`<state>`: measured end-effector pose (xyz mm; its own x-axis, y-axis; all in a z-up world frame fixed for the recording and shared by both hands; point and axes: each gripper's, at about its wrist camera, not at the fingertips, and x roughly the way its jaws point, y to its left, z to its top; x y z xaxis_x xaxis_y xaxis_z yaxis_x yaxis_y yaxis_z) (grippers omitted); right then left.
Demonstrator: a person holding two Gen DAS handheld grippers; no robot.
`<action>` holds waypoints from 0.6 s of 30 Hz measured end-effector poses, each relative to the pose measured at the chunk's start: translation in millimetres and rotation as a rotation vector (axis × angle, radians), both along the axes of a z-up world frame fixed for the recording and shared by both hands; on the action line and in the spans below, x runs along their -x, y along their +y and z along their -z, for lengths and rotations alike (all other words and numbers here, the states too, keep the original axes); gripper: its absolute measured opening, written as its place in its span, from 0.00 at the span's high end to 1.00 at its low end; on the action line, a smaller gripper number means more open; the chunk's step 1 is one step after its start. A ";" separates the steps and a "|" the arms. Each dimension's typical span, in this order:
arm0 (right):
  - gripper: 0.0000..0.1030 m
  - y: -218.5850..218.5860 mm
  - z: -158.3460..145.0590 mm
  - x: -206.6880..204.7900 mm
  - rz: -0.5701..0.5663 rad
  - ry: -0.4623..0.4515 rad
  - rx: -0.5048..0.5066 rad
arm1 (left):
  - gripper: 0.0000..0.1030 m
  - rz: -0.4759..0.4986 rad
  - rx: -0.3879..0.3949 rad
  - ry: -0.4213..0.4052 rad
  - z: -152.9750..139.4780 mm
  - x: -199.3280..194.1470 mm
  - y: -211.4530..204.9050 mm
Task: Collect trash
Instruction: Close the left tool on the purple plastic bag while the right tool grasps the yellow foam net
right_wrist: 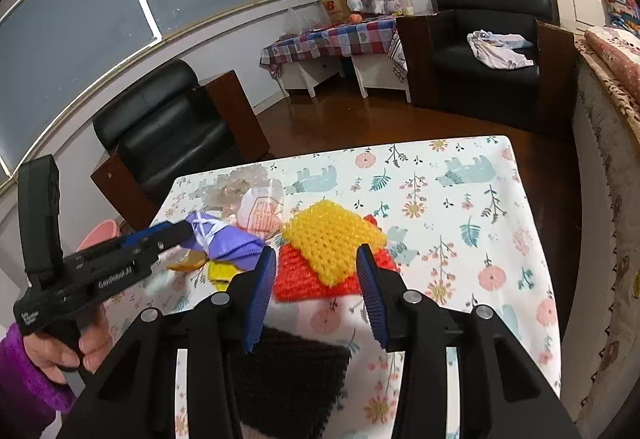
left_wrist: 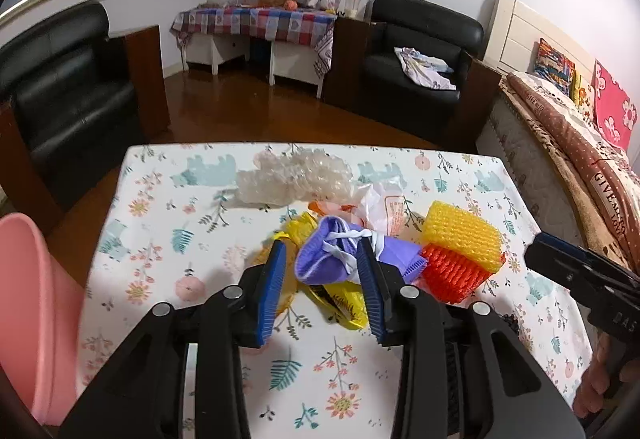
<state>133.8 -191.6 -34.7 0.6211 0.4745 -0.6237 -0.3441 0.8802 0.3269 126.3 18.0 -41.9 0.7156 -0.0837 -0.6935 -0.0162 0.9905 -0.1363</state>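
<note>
Trash lay heaped mid-frame on the floral table (left_wrist: 168, 279) in our left wrist view: the purple cloth (left_wrist: 324, 259) sat between our left gripper (left_wrist: 322, 279) jaws, apart, unpinched. Pink bin (left_wrist: 36, 303) at lower left, contents hidden.

Right wrist view: our right gripper (right_wrist: 316, 291), jaws apart, faced the yellow foam net (right_wrist: 332, 243) over the red foam net (right_wrist: 296, 279), centre frame.

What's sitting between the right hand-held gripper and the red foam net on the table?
The yellow foam net lies on top of the red foam net, right ahead of the right hand-held gripper. Its open jaws straddle both; only the red net's near edge is exposed.
</note>
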 end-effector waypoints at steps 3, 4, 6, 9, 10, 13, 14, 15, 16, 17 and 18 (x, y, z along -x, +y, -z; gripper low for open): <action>0.60 9.8 4.5 -9.6 -0.026 0.006 0.010 | 0.86 -0.003 0.011 0.015 3.9 -1.4 -0.4; 0.60 12.7 5.5 -11.5 -0.035 0.004 0.018 | 0.88 -0.004 0.014 0.013 3.4 -0.2 -0.1; 0.60 18.4 8.3 -15.5 -0.050 0.004 0.036 | 0.93 -0.002 0.012 0.001 0.4 3.8 -1.0; 0.60 24.2 16.3 -21.8 -0.057 0.014 0.065 | 0.95 -0.004 0.007 -0.025 -8.2 11.9 -2.7; 0.60 25.2 19.4 -23.9 -0.057 0.020 0.075 | 0.96 -0.005 0.008 -0.034 -11.9 14.5 -3.2; 0.60 27.2 30.1 -29.7 -0.053 0.047 0.101 | 0.96 -0.012 -0.002 -0.064 -24.4 25.2 -4.5; 0.60 27.4 32.6 -30.8 -0.051 0.051 0.107 | 0.96 -0.013 -0.004 -0.071 -27.6 28.0 -4.8; 0.60 28.2 35.9 -32.1 -0.048 0.057 0.122 | 0.96 -0.014 -0.005 -0.082 -32.3 32.8 -4.6; 0.69 29.0 38.8 -33.1 -0.043 0.060 0.137 | 0.96 -0.015 -0.006 -0.090 -35.7 36.5 -5.0; 0.81 29.4 40.6 -33.7 -0.035 0.056 0.155 | 0.96 -0.017 -0.006 -0.097 -38.6 39.9 -4.1; 0.85 29.2 41.4 -34.3 -0.031 0.053 0.163 | 0.96 -0.020 -0.005 -0.103 -41.7 43.2 -3.7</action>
<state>168.1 -162.4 -76.2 0.5720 0.3830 -0.7253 -0.3580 0.9122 0.1994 83.1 14.3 -0.3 0.7848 -0.0658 -0.6162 -0.0217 0.9908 -0.1334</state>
